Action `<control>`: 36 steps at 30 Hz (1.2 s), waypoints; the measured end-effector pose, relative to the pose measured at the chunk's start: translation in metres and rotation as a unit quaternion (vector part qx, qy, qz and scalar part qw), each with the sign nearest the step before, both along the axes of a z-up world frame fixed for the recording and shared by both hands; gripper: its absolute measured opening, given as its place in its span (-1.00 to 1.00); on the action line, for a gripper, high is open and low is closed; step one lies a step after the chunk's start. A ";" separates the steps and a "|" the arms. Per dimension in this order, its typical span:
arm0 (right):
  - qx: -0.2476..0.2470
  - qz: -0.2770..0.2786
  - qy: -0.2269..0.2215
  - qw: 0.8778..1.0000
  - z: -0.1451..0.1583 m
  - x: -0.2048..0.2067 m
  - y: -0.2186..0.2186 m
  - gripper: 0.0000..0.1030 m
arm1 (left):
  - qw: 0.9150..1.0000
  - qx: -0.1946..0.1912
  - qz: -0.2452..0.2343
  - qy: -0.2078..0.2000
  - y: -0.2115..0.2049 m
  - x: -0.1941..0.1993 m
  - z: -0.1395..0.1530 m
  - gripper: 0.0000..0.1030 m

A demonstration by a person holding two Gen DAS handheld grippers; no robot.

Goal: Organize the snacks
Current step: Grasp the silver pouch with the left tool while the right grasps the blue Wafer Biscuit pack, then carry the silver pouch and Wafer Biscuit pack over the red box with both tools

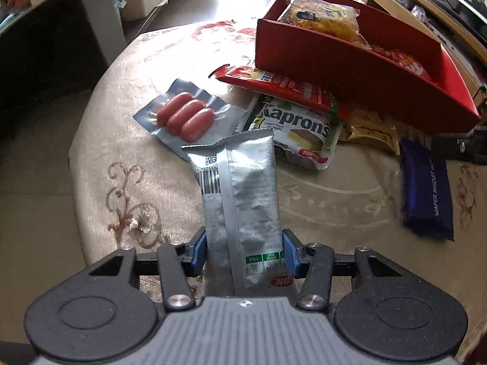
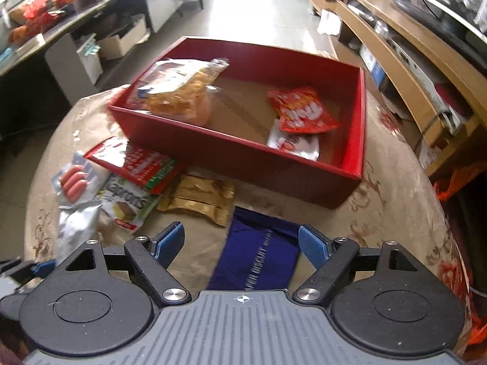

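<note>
My left gripper (image 1: 245,251) is shut on a silver snack packet (image 1: 240,188), which sticks forward over the round table; the packet also shows in the right wrist view (image 2: 77,228). My right gripper (image 2: 242,243) is open, its jaws on either side of a dark blue wafer biscuit pack (image 2: 258,258) lying on the table (image 2: 395,213), not touching it. A red box (image 2: 243,155) at the back holds a yellow snack bag (image 2: 179,91), a red packet (image 2: 301,111) and a white packet (image 2: 292,144).
On the table lie a sausage pack (image 1: 185,115), a Kaprons wafer pack (image 1: 295,127), a red packet (image 1: 283,86) leaning on the box, and a gold packet (image 2: 201,197). Shelves and counters stand around the table.
</note>
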State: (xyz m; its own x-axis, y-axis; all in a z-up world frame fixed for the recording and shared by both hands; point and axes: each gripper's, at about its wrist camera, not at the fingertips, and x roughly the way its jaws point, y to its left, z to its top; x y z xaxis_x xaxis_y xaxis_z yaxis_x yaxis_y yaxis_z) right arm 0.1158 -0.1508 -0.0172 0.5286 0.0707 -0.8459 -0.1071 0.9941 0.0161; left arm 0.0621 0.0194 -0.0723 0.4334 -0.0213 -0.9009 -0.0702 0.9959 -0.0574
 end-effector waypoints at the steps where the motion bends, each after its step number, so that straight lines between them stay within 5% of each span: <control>1: 0.003 -0.008 0.006 1.000 -0.003 0.001 -0.004 0.68 | 1.000 -0.003 0.003 0.001 0.001 0.001 0.000 -0.09; 13: 0.020 -0.065 0.063 0.996 -0.043 0.023 -0.012 0.69 | 1.000 -0.005 0.013 0.001 -0.008 0.004 -0.004 0.46; 20: -0.027 -0.051 0.065 0.996 -0.061 0.020 0.005 0.65 | 1.000 0.002 0.004 -0.001 -0.006 0.004 -0.003 0.40; 23: -0.022 -0.051 0.061 0.997 -0.057 0.008 0.002 0.41 | 1.000 0.002 0.005 -0.004 -0.001 0.002 -0.001 0.17; 28: -0.035 -0.032 0.063 0.997 -0.056 -0.020 0.010 0.39 | 1.000 -0.017 0.000 -0.002 0.008 -0.006 0.003 -0.11; 33: -0.042 -0.002 0.054 0.998 -0.053 -0.050 0.027 0.39 | 1.000 -0.013 -0.012 -0.001 0.004 -0.012 0.003 -0.10; 36: -0.042 0.007 0.057 0.997 -0.054 -0.055 0.031 0.39 | 1.000 -0.009 -0.019 -0.001 0.002 -0.010 0.001 0.13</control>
